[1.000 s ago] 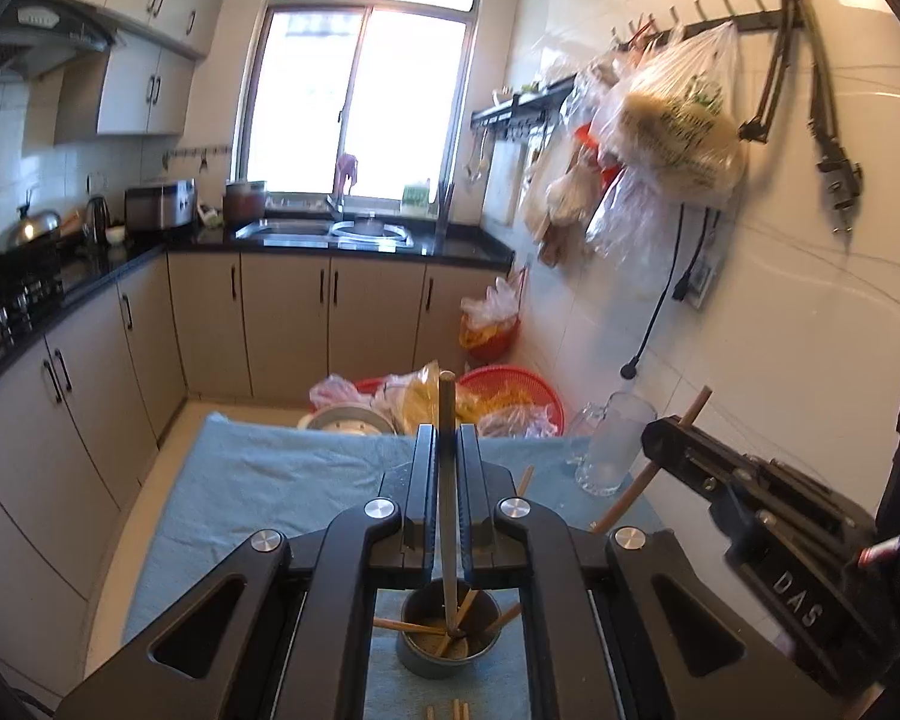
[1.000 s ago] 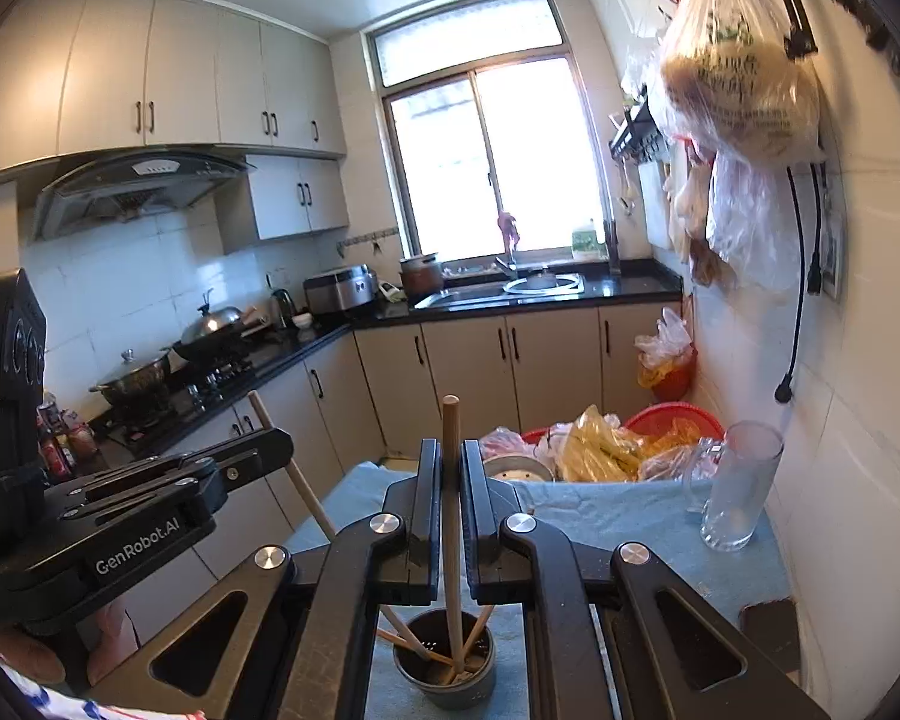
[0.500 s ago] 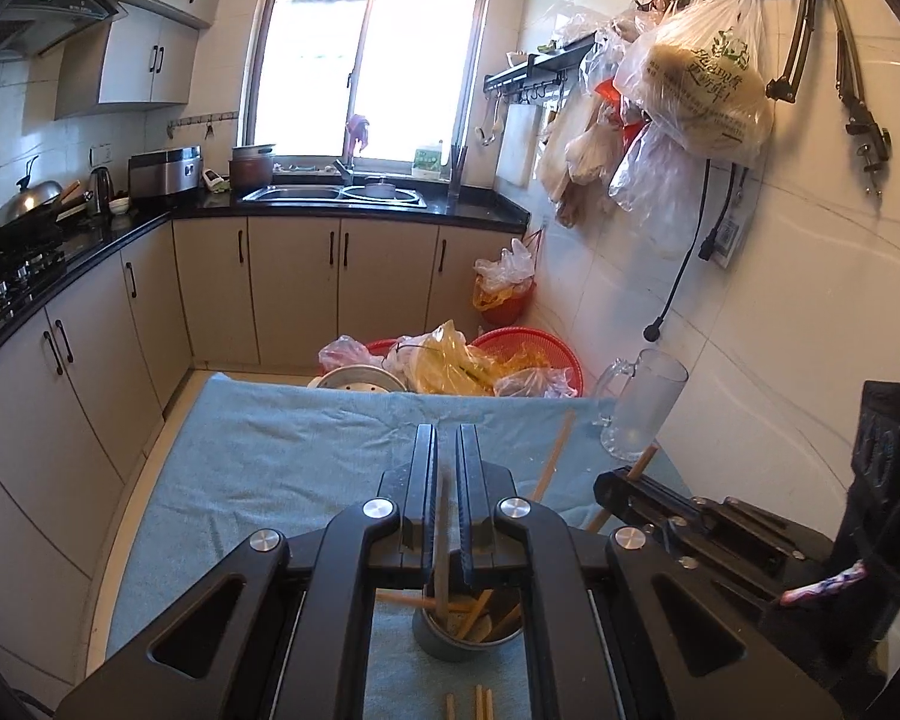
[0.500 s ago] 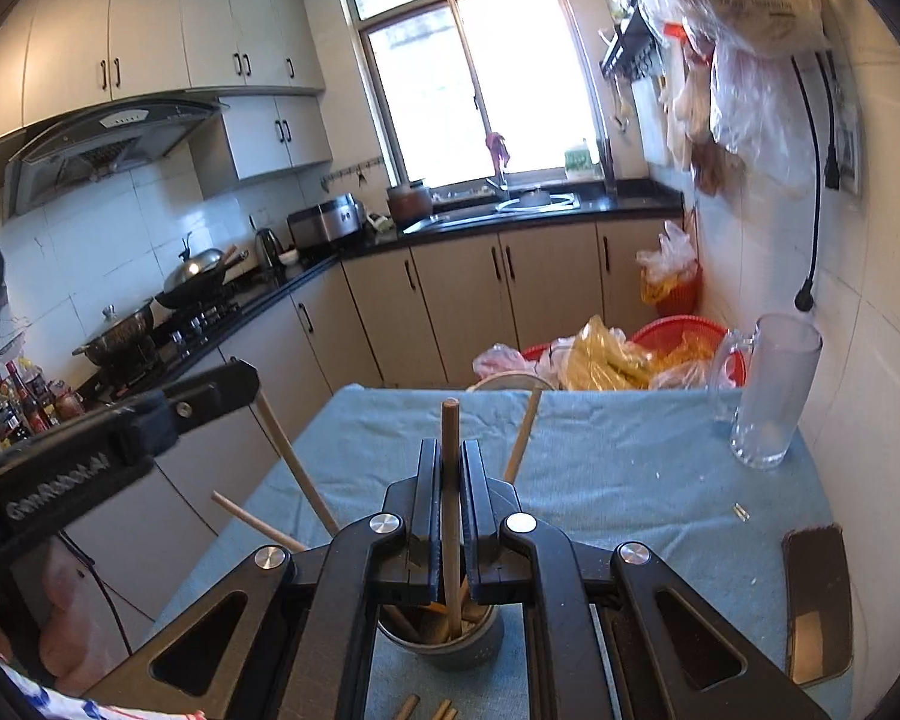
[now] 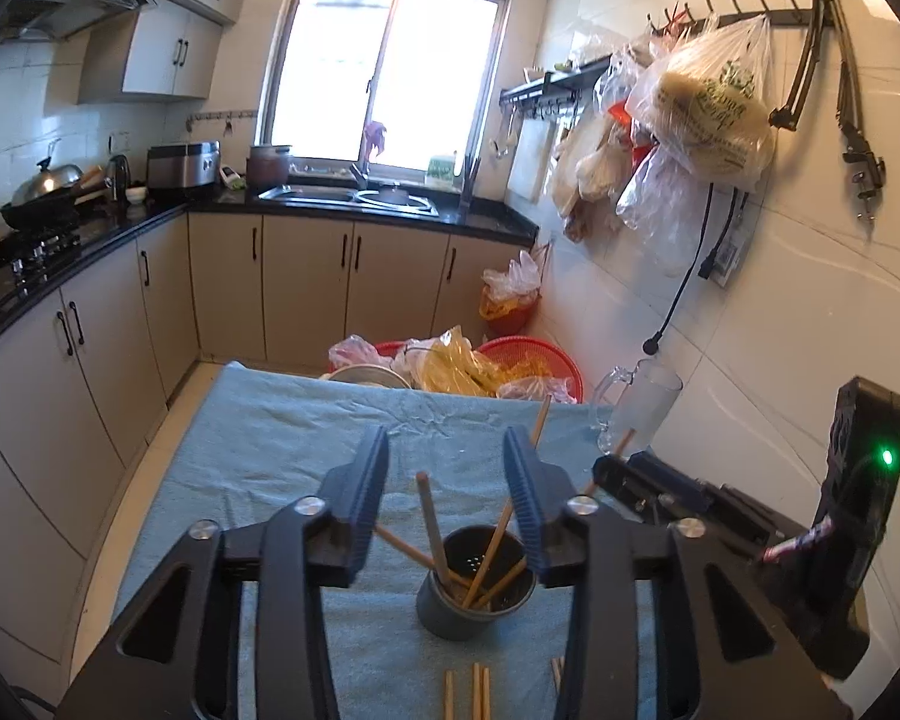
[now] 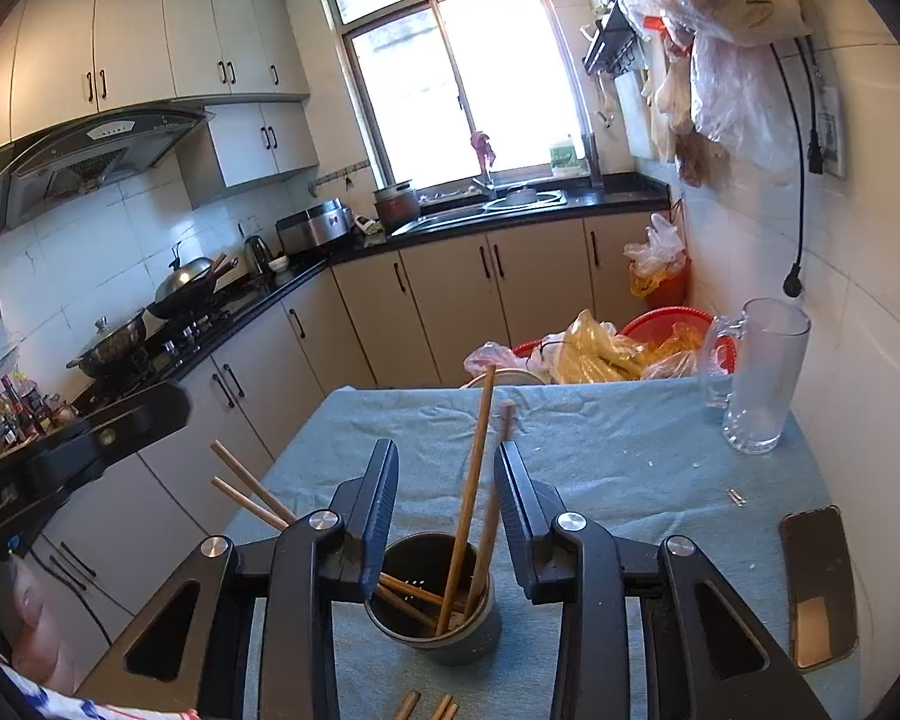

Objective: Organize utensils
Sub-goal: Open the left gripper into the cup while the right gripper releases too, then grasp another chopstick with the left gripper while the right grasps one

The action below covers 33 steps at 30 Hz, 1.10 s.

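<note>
A dark grey holder cup [image 5: 473,612] stands on the blue cloth and holds several wooden chopsticks [image 5: 432,531]. My left gripper [image 5: 447,450] is open and empty, its jaws wide apart above the cup. In the right wrist view the same cup [image 6: 435,630] holds the chopsticks [image 6: 473,480], which lean between the jaws of my right gripper [image 6: 447,462], open and empty. Loose chopsticks [image 5: 468,690] lie on the cloth near me, and they also show in the right wrist view [image 6: 429,708]. The right gripper's body [image 5: 720,504] shows at the right of the left wrist view.
A glass mug [image 6: 762,375] stands at the table's far right by the tiled wall. A phone [image 6: 819,582] lies at the right edge. Red baskets with plastic bags [image 5: 486,360] sit beyond the table's far edge. Kitchen cabinets [image 5: 90,360] run along the left.
Both grippers have opened and let go of a chopstick each. The chopsticks now stand loose in the cup.
</note>
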### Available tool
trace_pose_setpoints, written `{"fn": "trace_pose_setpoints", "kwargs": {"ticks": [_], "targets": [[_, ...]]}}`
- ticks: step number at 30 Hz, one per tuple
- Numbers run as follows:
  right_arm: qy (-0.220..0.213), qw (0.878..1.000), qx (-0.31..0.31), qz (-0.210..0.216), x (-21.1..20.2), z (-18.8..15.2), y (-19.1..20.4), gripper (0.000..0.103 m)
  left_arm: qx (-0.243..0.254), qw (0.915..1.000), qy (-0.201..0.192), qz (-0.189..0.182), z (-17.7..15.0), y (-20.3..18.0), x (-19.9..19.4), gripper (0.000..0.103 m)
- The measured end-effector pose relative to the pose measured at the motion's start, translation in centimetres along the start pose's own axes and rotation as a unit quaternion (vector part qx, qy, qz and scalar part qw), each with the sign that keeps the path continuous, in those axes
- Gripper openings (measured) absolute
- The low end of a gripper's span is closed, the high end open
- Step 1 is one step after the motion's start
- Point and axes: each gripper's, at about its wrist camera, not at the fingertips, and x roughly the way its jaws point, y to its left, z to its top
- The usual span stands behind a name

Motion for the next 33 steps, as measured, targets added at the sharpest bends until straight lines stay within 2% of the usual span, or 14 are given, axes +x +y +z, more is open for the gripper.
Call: {"fn": "trace_pose_setpoints", "kwargs": {"ticks": [5, 8, 15, 23, 29, 31, 33], "targets": [[-0.011, 1.000, 0.004, -0.011, -2.4, -0.3, -0.7, 0.047, -0.009, 0.9998, -0.015, 0.005, -1.4, 0.9, -3.1, 0.057], [-0.011, 1.000, 0.006, -0.021, -3.7, -1.1, -1.4, 0.051, -0.017, 0.9996, -0.022, 0.009, -2.4, 1.5, -4.8, 0.062], [0.014, 0.998, 0.031, -0.046, -6.2, -4.4, -4.0, 0.057, -0.025, 0.9994, -0.007, 0.024, -6.2, 2.6, -6.6, 0.065], [0.059, 0.994, 0.050, -0.072, -8.2, -9.4, -6.7, 0.064, -0.023, 0.9965, 0.058, 0.055, -11.7, 3.4, -4.8, 0.066], [0.133, 0.987, 0.041, -0.080, -7.1, -14.2, -8.2, 0.064, 0.020, 0.9908, 0.118, 0.063, -15.6, 2.3, -1.4, 0.066], [0.155, 0.984, 0.031, -0.078, -6.5, -15.6, -8.0, 0.061, 0.037, 0.9880, 0.137, 0.060, -16.7, 1.8, -0.2, 0.066], [0.176, 0.982, 0.023, -0.068, -5.8, -17.0, -7.6, 0.051, 0.047, 0.9845, 0.161, 0.049, -17.8, 1.5, 1.1, 0.066]]}}
